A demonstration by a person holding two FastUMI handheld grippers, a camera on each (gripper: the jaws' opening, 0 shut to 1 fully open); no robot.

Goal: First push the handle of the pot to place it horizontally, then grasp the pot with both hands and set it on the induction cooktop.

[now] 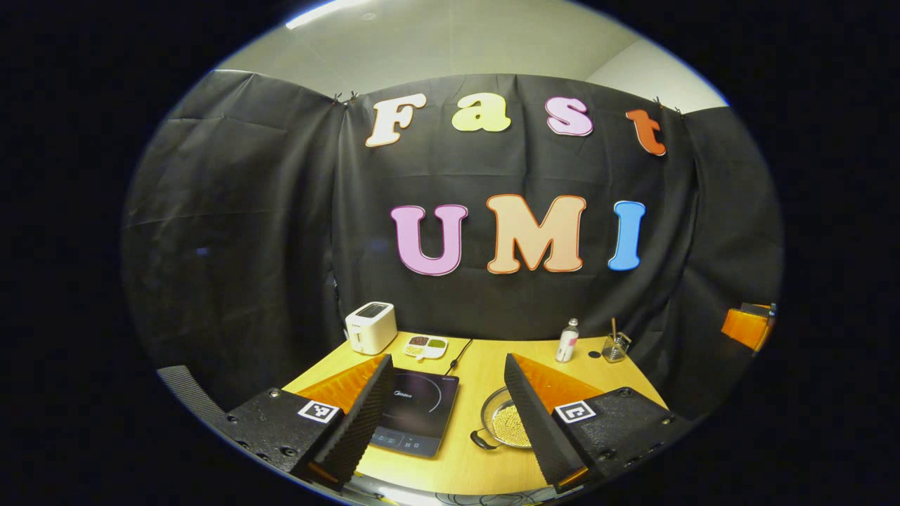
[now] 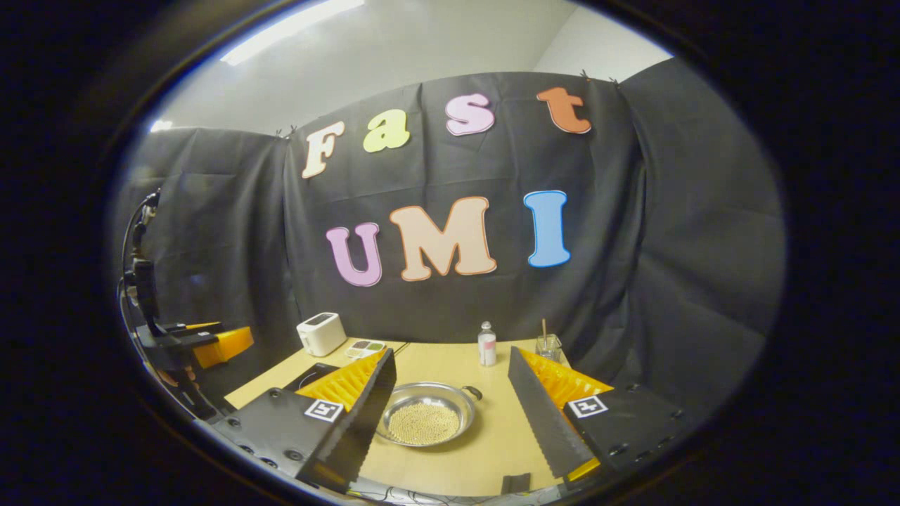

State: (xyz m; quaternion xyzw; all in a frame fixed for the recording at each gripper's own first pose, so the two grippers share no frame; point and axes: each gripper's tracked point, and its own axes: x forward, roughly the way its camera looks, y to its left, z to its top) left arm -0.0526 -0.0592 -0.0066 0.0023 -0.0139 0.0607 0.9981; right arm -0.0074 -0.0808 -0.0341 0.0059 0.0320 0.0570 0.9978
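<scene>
Ridged pads line the inner faces of both grippers' fingers, and both stand spread wide, grasping nothing. The left gripper [image 1: 439, 414] hovers above the near edge of the pale wooden table [image 1: 478, 365] — between its fingers lie the flat black glass induction cooktop [image 1: 415, 411] and, just beside it to the right, the shallow round steel pot [image 1: 505, 425]. The right gripper [image 2: 450, 414] frames that pot [image 2: 427, 422] directly: a shiny metal pan with dark loop handles, filled with small yellowish beads, resting on the table, not on the cooktop [image 2: 309, 376]. Farther back stand a white boxy toaster [image 1: 370, 327], a small white divided dish [image 1: 425, 346] of coloured contents, a white plastic bottle [image 1: 567, 341] and a clear glass jar [image 1: 615, 346] holding a stick.
</scene>
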